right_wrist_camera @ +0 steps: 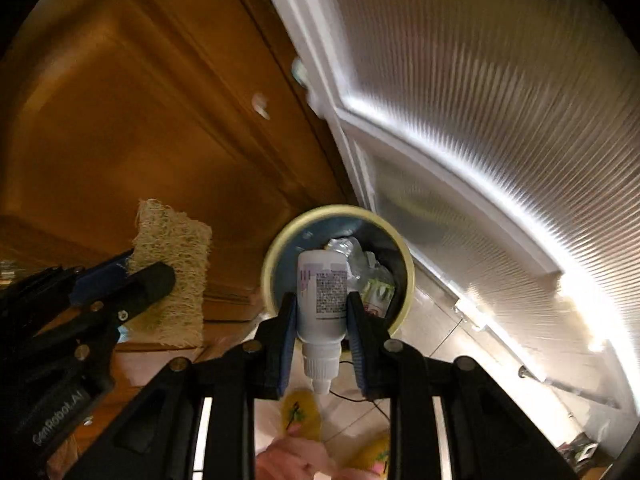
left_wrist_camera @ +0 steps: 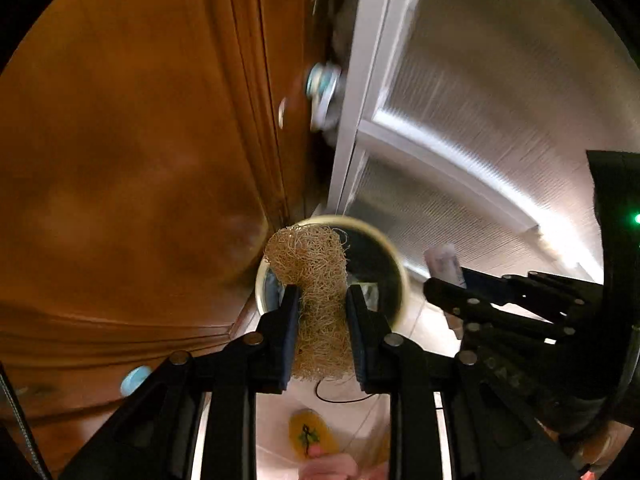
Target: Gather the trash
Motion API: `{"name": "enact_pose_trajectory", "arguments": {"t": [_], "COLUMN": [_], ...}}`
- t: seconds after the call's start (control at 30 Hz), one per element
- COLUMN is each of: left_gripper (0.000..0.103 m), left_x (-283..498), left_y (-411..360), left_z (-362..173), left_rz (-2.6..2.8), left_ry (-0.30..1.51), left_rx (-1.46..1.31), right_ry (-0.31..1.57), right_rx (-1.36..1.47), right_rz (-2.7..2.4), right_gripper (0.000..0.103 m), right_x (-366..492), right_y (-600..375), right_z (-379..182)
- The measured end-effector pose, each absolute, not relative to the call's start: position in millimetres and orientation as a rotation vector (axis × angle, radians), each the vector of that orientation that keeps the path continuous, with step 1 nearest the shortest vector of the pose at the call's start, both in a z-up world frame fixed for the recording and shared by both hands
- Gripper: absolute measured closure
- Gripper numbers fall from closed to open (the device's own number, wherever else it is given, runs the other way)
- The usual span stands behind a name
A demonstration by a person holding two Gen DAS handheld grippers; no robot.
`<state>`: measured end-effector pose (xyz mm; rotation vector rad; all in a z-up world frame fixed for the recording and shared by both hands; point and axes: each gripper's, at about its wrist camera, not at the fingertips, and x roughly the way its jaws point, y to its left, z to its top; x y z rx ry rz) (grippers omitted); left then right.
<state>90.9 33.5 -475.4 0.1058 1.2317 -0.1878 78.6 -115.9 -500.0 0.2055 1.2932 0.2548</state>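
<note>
My left gripper (left_wrist_camera: 322, 300) is shut on a tan fibrous loofah scrubber (left_wrist_camera: 316, 280) and holds it above a round trash bin with a pale yellow rim (left_wrist_camera: 400, 264). My right gripper (right_wrist_camera: 321, 308) is shut on a small white dropper bottle (right_wrist_camera: 322, 296), cap pointing back toward the camera, over the same bin (right_wrist_camera: 276, 248). The bin holds crumpled clear plastic and wrappers (right_wrist_camera: 368, 280). The right gripper with its bottle (left_wrist_camera: 444, 264) shows at the right of the left wrist view. The left gripper (right_wrist_camera: 132, 280) with the scrubber (right_wrist_camera: 176, 272) shows at the left of the right wrist view.
Brown wooden cabinet doors (left_wrist_camera: 120, 160) stand to the left of the bin. A white-framed ribbed glass door (right_wrist_camera: 480, 120) stands to the right. The floor is light tile (right_wrist_camera: 432, 320). The person's yellow slippers (right_wrist_camera: 300, 412) and a thin black cord (right_wrist_camera: 360, 396) lie below the grippers.
</note>
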Motion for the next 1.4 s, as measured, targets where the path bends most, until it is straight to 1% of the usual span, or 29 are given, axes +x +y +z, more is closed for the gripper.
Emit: {"name": "enact_pose_trajectory", "arguments": {"t": [0.17, 0.33, 0.4, 0.43, 0.47, 0.53, 0.6, 0.83, 1.0, 1.27, 1.3, 1.33, 1.37, 1.4], "left_gripper": [0.079, 0.072, 0.066, 0.052, 0.045, 0.039, 0.039, 0.038, 0.038, 0.036, 0.035, 0.029, 0.026, 0.026], "left_x": [107.6, 115.0, 119.1, 117.7, 113.0, 115.1, 116.2, 113.7, 107.2, 87.0, 84.3, 82.1, 79.3, 76.3], "left_y": [40.0, 34.9, 31.1, 31.8, 31.3, 33.2, 34.2, 35.5, 31.4, 31.3, 30.2, 29.5, 28.4, 27.0], "left_z": [-554.6, -593.6, -604.8, -608.3, -610.4, -613.9, -615.1, -604.0, -580.9, -511.9, -499.6, -491.1, -478.4, -465.4], "left_rz": [-0.181, -0.203, -0.196, -0.19, -0.181, -0.16, -0.151, -0.136, -0.146, -0.127, -0.127, -0.127, -0.127, -0.123], "left_ry": [1.263, 1.229, 1.221, 1.224, 1.223, 1.216, 1.218, 1.224, 1.241, 1.274, 1.274, 1.274, 1.268, 1.258], "left_rx": [0.118, 0.164, 0.182, 0.189, 0.191, 0.186, 0.18, 0.195, 0.193, 0.139, 0.129, 0.124, 0.118, 0.116], "right_ry": [1.319, 1.313, 1.314, 1.311, 1.306, 1.288, 1.28, 1.245, 1.234, 1.235, 1.236, 1.238, 1.238, 1.235], "right_rx": [0.248, 0.257, 0.251, 0.241, 0.231, 0.206, 0.211, 0.206, 0.206, 0.199, 0.202, 0.206, 0.208, 0.206], "right_rz": [0.209, 0.189, 0.189, 0.185, 0.181, 0.165, 0.168, 0.153, 0.135, 0.097, 0.097, 0.096, 0.094, 0.086], "right_gripper": [0.078, 0.077, 0.073, 0.06, 0.05, 0.048, 0.048, 0.048, 0.048, 0.047, 0.047, 0.047, 0.045, 0.044], "right_x": [88.9, 99.3, 104.7, 105.8, 105.2, 108.0, 108.8, 101.4, 91.5, 69.5, 67.4, 65.1, 62.6, 58.8], "right_y": [-117.0, -114.4, -111.7, -110.3, -108.7, -108.7, -111.6, -116.1, -118.6, -128.5, -130.1, -130.9, -132.3, -134.6], "right_z": [-581.6, -625.8, -638.6, -642.0, -644.3, -648.6, -650.4, -635.1, -606.7, -539.1, -531.0, -522.9, -513.8, -499.5]}}
